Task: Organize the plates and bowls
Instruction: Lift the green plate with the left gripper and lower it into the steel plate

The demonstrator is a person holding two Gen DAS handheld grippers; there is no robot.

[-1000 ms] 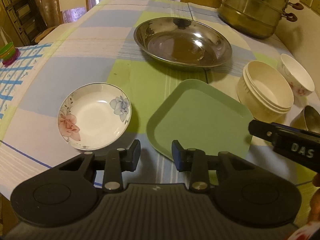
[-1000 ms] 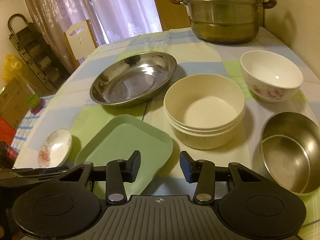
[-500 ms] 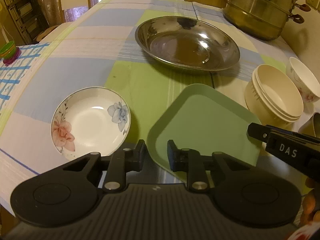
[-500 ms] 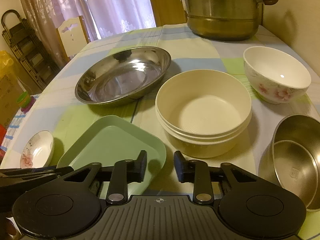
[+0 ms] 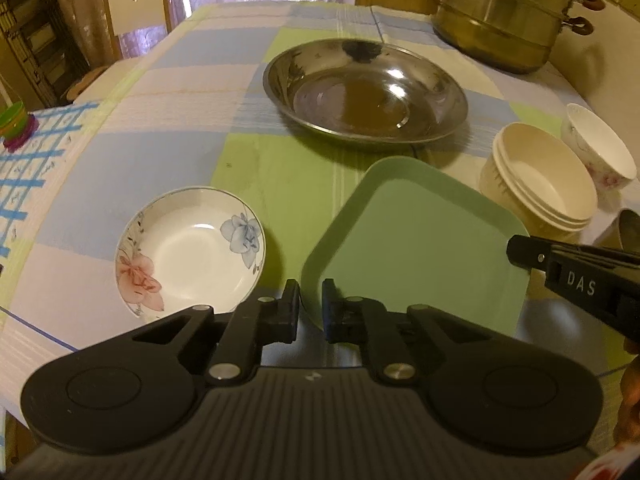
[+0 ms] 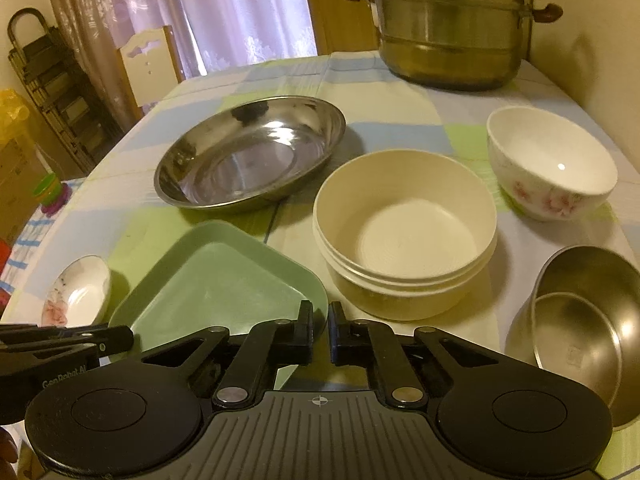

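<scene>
Sorting looks barely begun. Left wrist view: left gripper (image 5: 311,306) pinched together, empty, at the green tray (image 5: 416,244)'s near corner; floral saucer (image 5: 190,250) at nine o'clock of the tray, steel plate (image 5: 366,90) at twelve.

Right wrist view: right gripper (image 6: 319,332) likewise closed on nothing; cream bowls (image 6: 406,232) already nested, steel bowls (image 6: 584,320) too; floral bowl (image 6: 552,162) apart at one o'clock.

Steel basin (image 5: 366,92) – polished metal, mirror-glossy. Just beside it, green tray (image 5: 416,248): matt plastic, smooth. Floral dish (image 5: 190,250) left of the basin – glazed ceramic, shiny. Cream bowls (image 6: 406,232): dull, smooth. Checked tablecloth (image 5: 172,120): woven cloth, matt.
</scene>
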